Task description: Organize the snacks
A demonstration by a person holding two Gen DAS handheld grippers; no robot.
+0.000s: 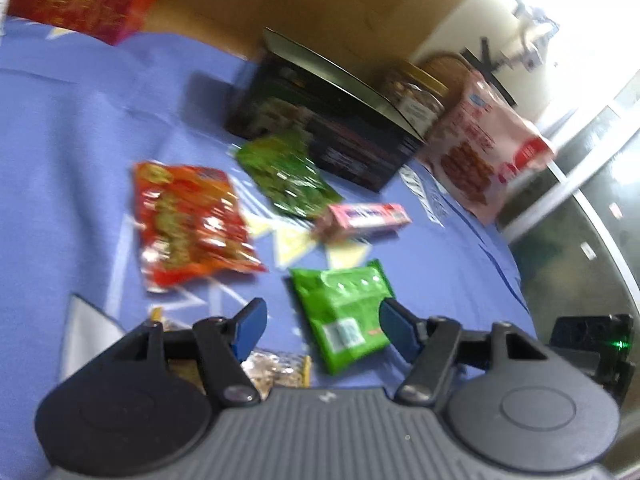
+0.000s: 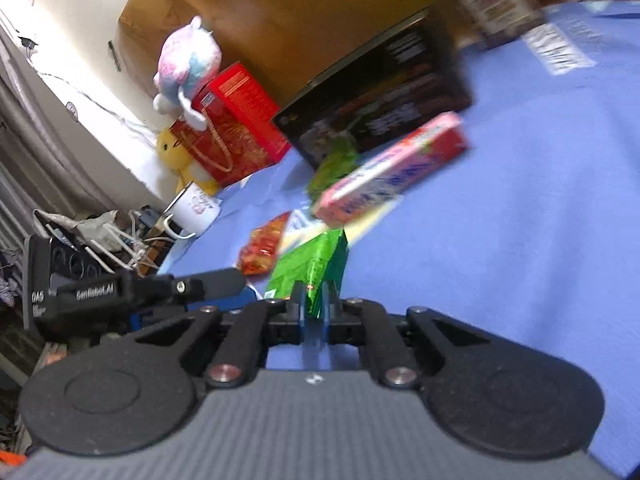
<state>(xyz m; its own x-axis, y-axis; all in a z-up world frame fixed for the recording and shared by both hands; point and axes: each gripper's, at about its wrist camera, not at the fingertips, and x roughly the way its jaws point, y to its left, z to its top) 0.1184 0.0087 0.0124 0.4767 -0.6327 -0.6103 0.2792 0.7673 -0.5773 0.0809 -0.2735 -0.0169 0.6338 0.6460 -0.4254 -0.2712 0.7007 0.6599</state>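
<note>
Snacks lie on a blue cloth point(image 1: 80, 120). In the left wrist view my left gripper point(image 1: 322, 330) is open, above the near edge of a bright green packet point(image 1: 344, 312). Beyond it lie a red packet point(image 1: 188, 220), a dark green packet point(image 1: 286, 176), a pink box point(image 1: 366, 218) and an open black box point(image 1: 320, 128). In the right wrist view my right gripper point(image 2: 314, 308) is shut on a corner of the bright green packet point(image 2: 308, 264). The pink box point(image 2: 390, 170), red packet point(image 2: 264, 246) and black box point(image 2: 380, 96) lie ahead.
A jar point(image 1: 416, 96) and a pink pouch point(image 1: 484, 148) stand right of the black box. A red gift bag point(image 2: 232, 124), plush toys point(image 2: 188, 60), a white mug point(image 2: 196, 208) and a cardboard wall point(image 2: 300, 12) stand at the back. A small yellow-edged packet point(image 1: 280, 368) lies under my left gripper.
</note>
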